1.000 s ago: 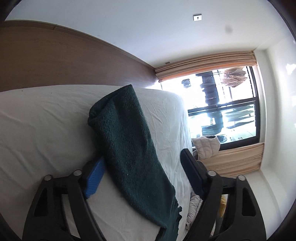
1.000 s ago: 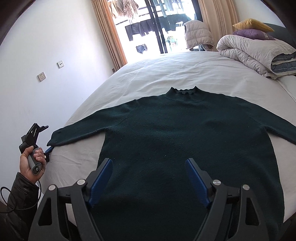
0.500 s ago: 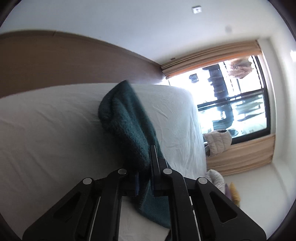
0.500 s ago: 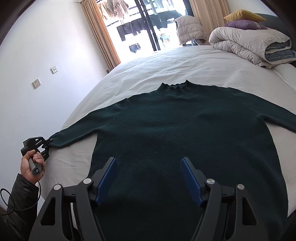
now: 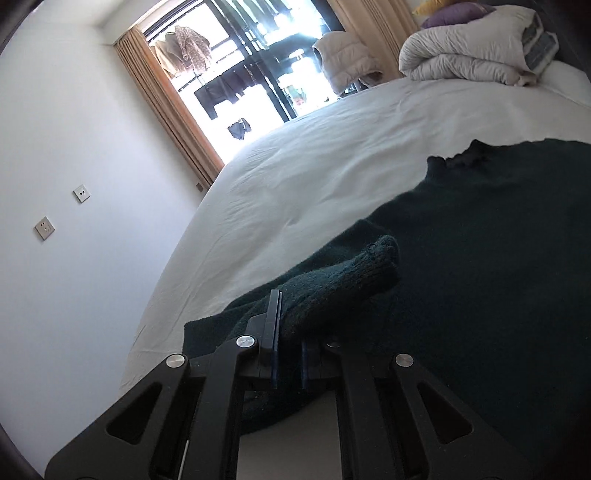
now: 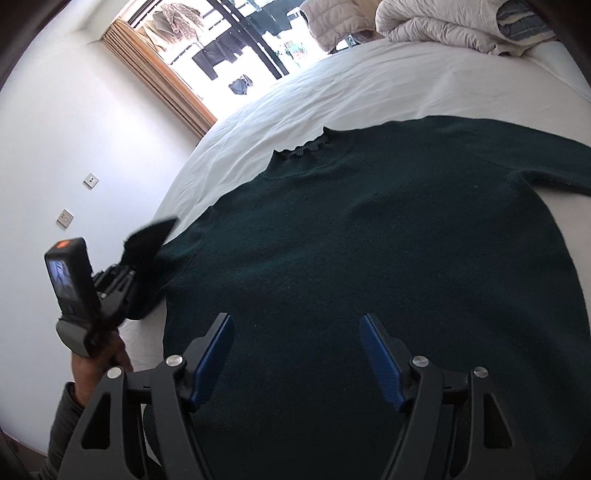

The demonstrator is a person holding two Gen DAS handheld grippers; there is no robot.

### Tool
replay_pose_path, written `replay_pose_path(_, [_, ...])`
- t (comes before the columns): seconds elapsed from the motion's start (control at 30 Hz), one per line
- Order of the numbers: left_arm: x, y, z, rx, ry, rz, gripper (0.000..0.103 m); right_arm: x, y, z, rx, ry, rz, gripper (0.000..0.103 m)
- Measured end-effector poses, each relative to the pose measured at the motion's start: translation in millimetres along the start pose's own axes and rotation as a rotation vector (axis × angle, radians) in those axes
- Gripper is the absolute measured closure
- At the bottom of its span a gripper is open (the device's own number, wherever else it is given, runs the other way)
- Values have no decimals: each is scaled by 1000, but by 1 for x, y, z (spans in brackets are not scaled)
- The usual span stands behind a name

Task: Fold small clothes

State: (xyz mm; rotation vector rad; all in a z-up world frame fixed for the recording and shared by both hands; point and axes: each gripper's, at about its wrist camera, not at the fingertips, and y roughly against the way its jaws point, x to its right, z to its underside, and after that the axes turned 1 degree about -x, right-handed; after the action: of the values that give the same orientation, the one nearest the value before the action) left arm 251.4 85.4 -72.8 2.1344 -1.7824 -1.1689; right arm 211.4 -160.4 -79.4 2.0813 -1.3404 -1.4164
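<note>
A dark green knit sweater point(image 6: 369, 240) lies flat on the white bed point(image 6: 369, 85), neck toward the window. My left gripper point(image 5: 286, 314) is shut on the cuff of its left sleeve point(image 5: 347, 273) and holds it lifted, folded back toward the sweater's body point(image 5: 498, 258). In the right wrist view the left gripper point(image 6: 118, 280) shows at the bed's left edge with the sleeve end point(image 6: 147, 240) sticking up from it. My right gripper point(image 6: 297, 347) is open and empty, hovering above the sweater's lower body.
A rolled white duvet point(image 6: 443, 22) and pillows point(image 5: 461, 7) lie at the bed's far right. A puffy jacket point(image 5: 343, 55) hangs by the window point(image 5: 258, 55). A white wall with sockets point(image 5: 44, 227) runs close along the bed's left edge.
My left gripper closed on the sleeve cuff, lifted it and swung it in over the bed toward the sweater's body. My right gripper moved closer above the sweater, still open.
</note>
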Motion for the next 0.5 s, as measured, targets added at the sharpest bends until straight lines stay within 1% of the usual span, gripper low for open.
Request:
replay_pose_path(0.07, [8,9,22,7,-14,-20,96,-2,-16,-13,-38,-21,-71,29])
replay_pose_path(0.1, [11,14,28,22,-23,-34,96,-4,-28,-21,-65,-37,-119,29])
replay_pose_path(0.13, [25,24,30,37,-41,-52,96,-8,-39,-28,-91,-52,-166,29])
replay_pose_path(0.17, [28,24,32,49,-53,-62,96,-12,-51,-34,-120,-63,-216,28])
replay_pose_path(0.23, [39,33,39,70,-69,-81,96,-27,-82,-47,-196,-94,-327,28])
replay_pose_path(0.3, [47,38,46,81,-84,-94,96,-46,-118,-56,-288,-134,-461,28])
replay_pose_path(0.37, [49,43,54,93,-91,-99,96,-64,-149,-62,-365,-182,-522,28])
replay_pose_path(0.43, [53,46,57,102,-106,-102,96,-83,-176,-67,-430,-191,-588,28])
replay_pose_path(0.5, [54,48,61,105,-111,-98,96,-92,-196,-69,-462,-211,-575,28])
